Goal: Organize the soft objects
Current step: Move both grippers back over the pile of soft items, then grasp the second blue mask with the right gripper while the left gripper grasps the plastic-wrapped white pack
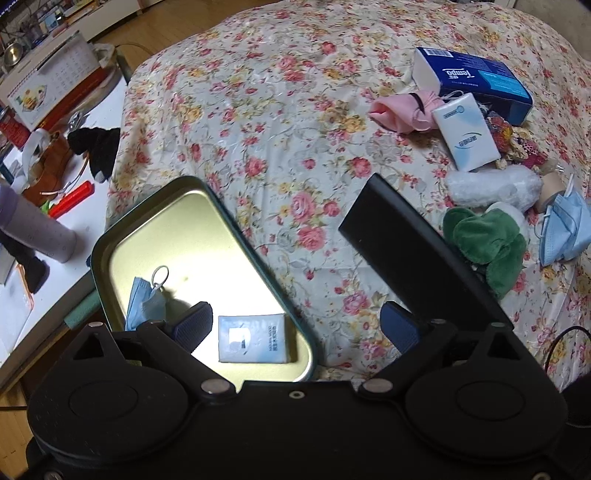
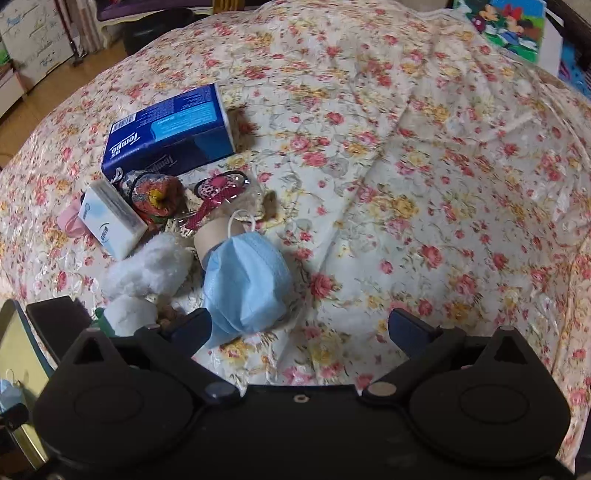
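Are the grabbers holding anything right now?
No, nothing is held. The left gripper has its jaws wide open above the tin, and the right gripper is open too, with the blue face mask lying loose beside one finger.

I see cream bedspread (image 2: 424,155) with pink-yellow roses, dark blue tissue box (image 2: 168,131) upper left, light blue mask (image 2: 245,280), green plush (image 1: 484,240), gold-lined tin (image 1: 192,236).

Floral bedspread (image 2: 424,184) fills view; wooden floor (image 1: 155,33), cluttered white desk (image 1: 55,236) left.
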Tool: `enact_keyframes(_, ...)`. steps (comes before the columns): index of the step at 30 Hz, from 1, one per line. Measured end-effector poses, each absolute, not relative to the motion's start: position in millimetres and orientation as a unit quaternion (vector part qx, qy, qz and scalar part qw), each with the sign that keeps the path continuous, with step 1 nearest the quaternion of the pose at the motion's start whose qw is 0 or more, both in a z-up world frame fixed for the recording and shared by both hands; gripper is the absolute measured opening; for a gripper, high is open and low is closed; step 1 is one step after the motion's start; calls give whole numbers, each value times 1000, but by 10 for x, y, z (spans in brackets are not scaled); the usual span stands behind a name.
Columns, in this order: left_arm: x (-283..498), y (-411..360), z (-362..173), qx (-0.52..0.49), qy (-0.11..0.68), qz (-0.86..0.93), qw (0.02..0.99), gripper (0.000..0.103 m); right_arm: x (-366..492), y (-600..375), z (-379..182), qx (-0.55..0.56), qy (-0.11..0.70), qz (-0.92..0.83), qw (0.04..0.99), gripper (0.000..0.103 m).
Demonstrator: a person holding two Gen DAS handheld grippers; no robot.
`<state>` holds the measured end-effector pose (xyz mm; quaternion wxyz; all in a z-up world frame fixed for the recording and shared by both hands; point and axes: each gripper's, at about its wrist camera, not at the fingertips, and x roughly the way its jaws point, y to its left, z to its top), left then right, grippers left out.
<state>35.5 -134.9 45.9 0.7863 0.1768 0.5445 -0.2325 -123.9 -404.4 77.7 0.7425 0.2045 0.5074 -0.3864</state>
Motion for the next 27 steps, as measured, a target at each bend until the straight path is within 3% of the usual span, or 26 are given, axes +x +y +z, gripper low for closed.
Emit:
enact_keyframes(7,465,-1601,559,176,542,-235,787,94,-942,-4080,582,218,550,-339,731,102)
enact_keyframes(14,627,-1964,653,190,527,-242,793,94,-844,-4213,360,244,535,-325,741,102)
enact_keyframes(18,794,-2184,634,181,533,-240,791,94,-881,-4206,263,220,510,-357,751,93)
enact_keyframes(22,918,-2449,540,187,542,-237,784,94,-888,-4170,197,170,505,-368,762,93)
enact_keyframes(27,867,-2734,485,183,553,-264,769,94,-897,-4245,73,186,508,-352,764,93)
